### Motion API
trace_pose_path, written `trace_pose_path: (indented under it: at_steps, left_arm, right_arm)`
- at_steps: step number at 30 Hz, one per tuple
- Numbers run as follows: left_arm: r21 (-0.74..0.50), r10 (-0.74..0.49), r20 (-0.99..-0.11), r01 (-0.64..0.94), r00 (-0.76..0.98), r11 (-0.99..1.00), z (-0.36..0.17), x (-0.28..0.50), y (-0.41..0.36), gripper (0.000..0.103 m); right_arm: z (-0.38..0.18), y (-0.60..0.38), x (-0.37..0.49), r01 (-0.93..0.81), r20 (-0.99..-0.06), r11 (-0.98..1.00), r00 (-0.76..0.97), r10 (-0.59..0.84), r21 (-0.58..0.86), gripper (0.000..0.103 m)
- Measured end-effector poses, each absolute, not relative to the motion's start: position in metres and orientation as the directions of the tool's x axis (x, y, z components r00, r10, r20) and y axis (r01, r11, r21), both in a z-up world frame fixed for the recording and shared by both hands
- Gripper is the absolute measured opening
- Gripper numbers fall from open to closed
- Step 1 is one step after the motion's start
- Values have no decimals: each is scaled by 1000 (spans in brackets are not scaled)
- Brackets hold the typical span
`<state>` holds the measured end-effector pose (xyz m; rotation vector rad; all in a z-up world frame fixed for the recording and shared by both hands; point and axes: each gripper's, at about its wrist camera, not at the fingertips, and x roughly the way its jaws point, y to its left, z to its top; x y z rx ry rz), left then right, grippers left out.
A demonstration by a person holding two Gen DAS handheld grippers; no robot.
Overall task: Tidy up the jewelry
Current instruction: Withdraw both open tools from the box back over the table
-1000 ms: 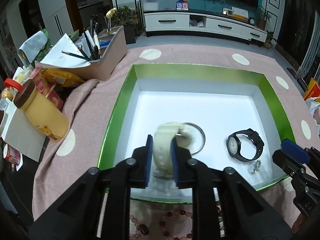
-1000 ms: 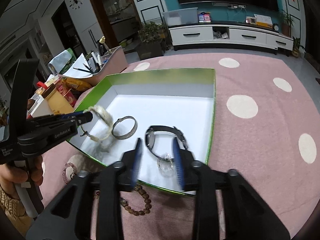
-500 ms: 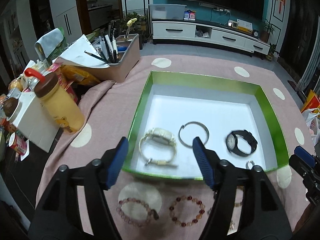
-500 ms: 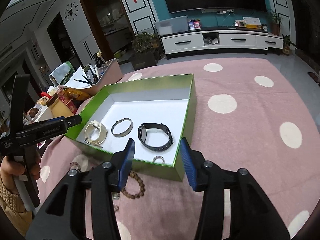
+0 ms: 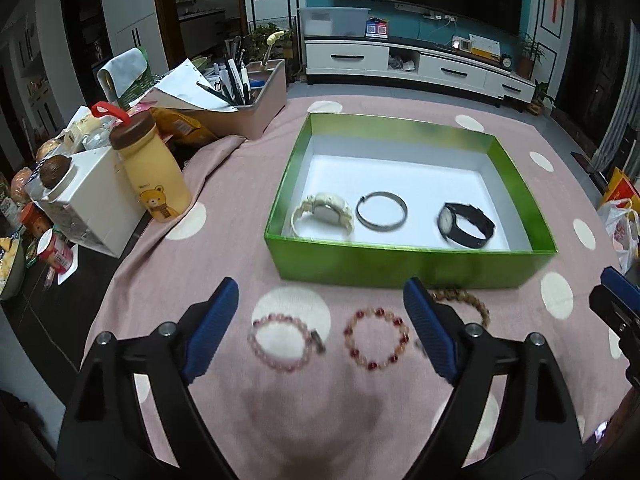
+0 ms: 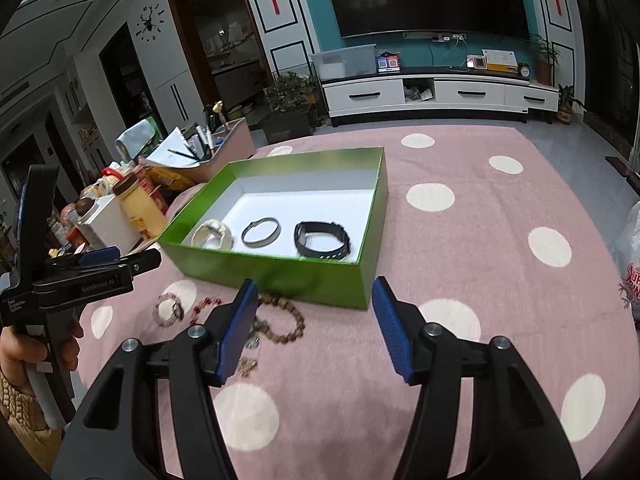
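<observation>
A green box [image 5: 412,268] holds a white watch [image 5: 324,212], a metal bangle [image 5: 382,211] and a black watch [image 5: 466,222]. On the pink cloth in front of it lie a pink bead bracelet [image 5: 282,344], a red bead bracelet [image 5: 376,338] and a brown bead bracelet [image 5: 468,300]. My left gripper [image 5: 320,292] hangs above the pink and red ones, jaws opening wide, nothing between them. My right gripper [image 6: 315,286] hovers before the box's [image 6: 280,276] near wall, jaws also opening and empty. The brown bracelet [image 6: 286,320] and small metal pieces [image 6: 250,344] lie by its left finger.
At the left stand a yellow bottle [image 5: 150,164], a white carton [image 5: 88,196] and a pink organizer with pens [image 5: 248,108], with snacks beyond the table's left edge. A plastic bag [image 5: 622,224] sits at the right. A hand [image 6: 24,356] holds the left gripper.
The left gripper let go of the white watch, which now lies in the box, and opened wide. Both grippers drew back from the box toward the near side. The right jaws widened.
</observation>
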<state>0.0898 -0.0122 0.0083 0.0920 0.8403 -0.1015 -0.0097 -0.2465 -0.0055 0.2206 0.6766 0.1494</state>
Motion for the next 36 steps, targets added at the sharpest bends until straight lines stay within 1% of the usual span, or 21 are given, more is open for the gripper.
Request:
trace_pose_path:
  at_steps: [10, 17, 22, 24, 26, 29, 36]
  left_arm:
    - [53, -72, -728, 160, 682, 986, 15, 40, -12, 86]
    - [54, -77, -725, 168, 684, 984, 15, 21, -11, 87]
    - [54, -74, -728, 164, 682, 985, 12, 15, -8, 87]
    - [51, -72, -731, 160, 678, 986, 10, 14, -5, 87]
    - [47, -72, -735, 157, 674, 987, 8, 14, -2, 90]
    - [33, -77, -736, 148, 673, 988, 5, 12, 6, 91]
    - [-12, -82, -740, 109, 668, 994, -6, 12, 36, 92]
  right_arm:
    - [7, -227, -40, -101, -588, 966, 777, 225, 236, 60]
    - [12, -214, -53, -127, -583, 967, 778, 236, 222, 60]
    - [13, -207, -56, -136, -588, 967, 773, 239, 215, 60]
    - [12, -205, -57, -137, -590, 968, 772, 238, 212, 67]
    - [11, -203, -59, -139, -592, 968, 769, 239, 211, 67]
    - [6, -200, -58, -142, -603, 967, 760, 244, 212, 67]
    - [-9, -197, -57, -145, -632, 965, 733, 253, 218, 67]
